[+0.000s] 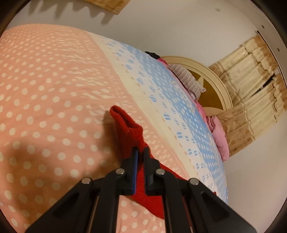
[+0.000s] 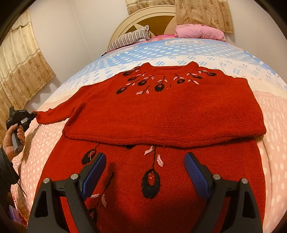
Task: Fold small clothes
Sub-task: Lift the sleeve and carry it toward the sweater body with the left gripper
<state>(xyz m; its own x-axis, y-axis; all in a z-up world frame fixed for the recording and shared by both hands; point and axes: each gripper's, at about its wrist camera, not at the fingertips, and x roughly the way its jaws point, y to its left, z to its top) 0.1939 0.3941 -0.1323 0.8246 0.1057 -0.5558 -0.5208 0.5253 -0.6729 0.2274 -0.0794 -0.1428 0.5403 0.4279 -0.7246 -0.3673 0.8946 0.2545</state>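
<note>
A red knitted sweater (image 2: 161, 111) with black and pink embroidery lies flat on the bed, neckline at the far side. One layer ends in an edge across the middle, over a lower embroidered part (image 2: 150, 184). My right gripper (image 2: 145, 157) hovers over that lower part, open, with nothing between its blue pads (image 2: 95, 172). My left gripper (image 1: 140, 149) is shut on the sweater's left sleeve (image 1: 129, 125), whose cuff sticks up beyond the fingertips. In the right wrist view, a hand holds the left gripper (image 2: 33, 113) at the sleeve end (image 2: 50, 114), left of the body.
The bed cover (image 1: 44, 89) is pink with white dots, turning blue and white toward the headboard (image 2: 143, 16). A striped pillow (image 2: 131, 38) and a pink bundle (image 2: 199, 32) lie at the head. Curtains (image 2: 21, 71) hang at the left, and a white wall stands close by.
</note>
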